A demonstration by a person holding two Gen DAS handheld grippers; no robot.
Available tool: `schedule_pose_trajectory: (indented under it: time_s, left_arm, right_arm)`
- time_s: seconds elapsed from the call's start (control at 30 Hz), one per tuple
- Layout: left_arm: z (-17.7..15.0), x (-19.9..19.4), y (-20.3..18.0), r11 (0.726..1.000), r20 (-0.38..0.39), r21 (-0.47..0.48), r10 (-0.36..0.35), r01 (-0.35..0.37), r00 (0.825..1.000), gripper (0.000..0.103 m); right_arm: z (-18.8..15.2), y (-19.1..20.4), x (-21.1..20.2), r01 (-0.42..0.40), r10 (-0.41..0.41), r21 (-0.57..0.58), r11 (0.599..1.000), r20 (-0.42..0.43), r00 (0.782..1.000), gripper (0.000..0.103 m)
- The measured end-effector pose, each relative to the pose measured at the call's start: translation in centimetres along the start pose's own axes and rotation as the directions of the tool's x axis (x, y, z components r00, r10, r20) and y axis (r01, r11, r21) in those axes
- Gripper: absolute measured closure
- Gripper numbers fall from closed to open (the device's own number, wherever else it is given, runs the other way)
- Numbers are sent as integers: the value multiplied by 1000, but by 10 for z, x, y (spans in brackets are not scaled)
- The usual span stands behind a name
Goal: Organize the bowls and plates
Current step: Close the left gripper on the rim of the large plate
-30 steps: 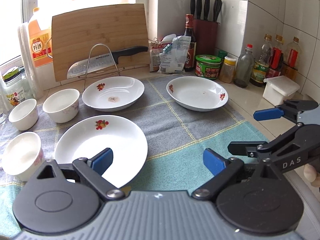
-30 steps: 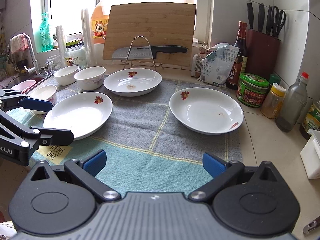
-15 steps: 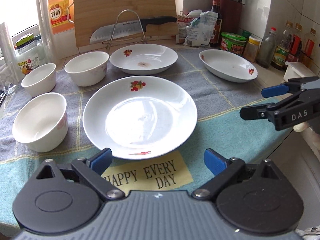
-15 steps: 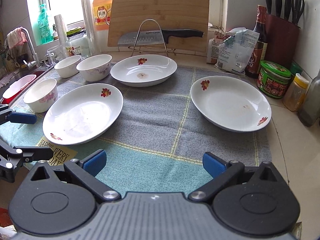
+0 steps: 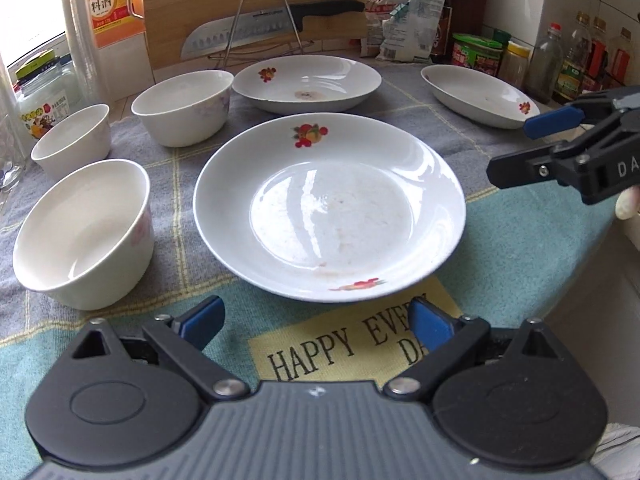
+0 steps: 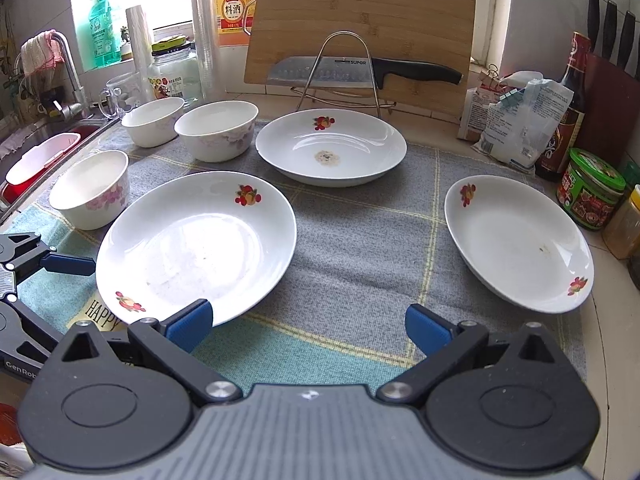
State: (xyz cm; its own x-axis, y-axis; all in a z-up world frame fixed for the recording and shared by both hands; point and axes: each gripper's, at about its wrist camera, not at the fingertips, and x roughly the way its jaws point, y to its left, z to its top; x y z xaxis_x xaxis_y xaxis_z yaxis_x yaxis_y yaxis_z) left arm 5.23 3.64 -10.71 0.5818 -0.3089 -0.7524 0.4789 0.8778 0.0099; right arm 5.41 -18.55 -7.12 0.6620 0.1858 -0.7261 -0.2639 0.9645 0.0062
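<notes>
I have swung my left tool (image 5: 316, 322) in behind the near plate (image 5: 330, 210), jaws spread, empty; right tool (image 6: 308, 326) likewise released; pickup comes next.

My left gripper (image 5: 316, 318) and right gripper (image 6: 308, 324) look alike: black linkage arms, 2 blue pads (image 5: 202, 320) each, silver pivot screws, round black discs flanking a ribbed grey housing. White letters "DA" mark my right one's side.
</notes>
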Motion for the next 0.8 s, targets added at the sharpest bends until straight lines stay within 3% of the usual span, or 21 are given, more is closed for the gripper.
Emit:
schedule_pose_trajectory:
  time_s: [0.27,0.43,0.7,0.8]
  left_arm:
    - [-7,-12,12,983,-46,145,-111,117,993,5]
    - [4,-27,26,973,-34,164,-157,161,987,5]
    - [41,-24,35,971,11,177,-164,159,986,5]
    - [57,-14,35,976,19,181,-124,119,992,6]
  right_arm:
    - [-9,15,6,3,-3,-83,997,1,1000,0]
    - [-28,28,17,-14,12,-149,989,-14,1000,0]
    - [-35,57,41,-52,57,-227,973,19,998,0]
    - [-33,60,49,-79,90,-229,970,40,995,0]
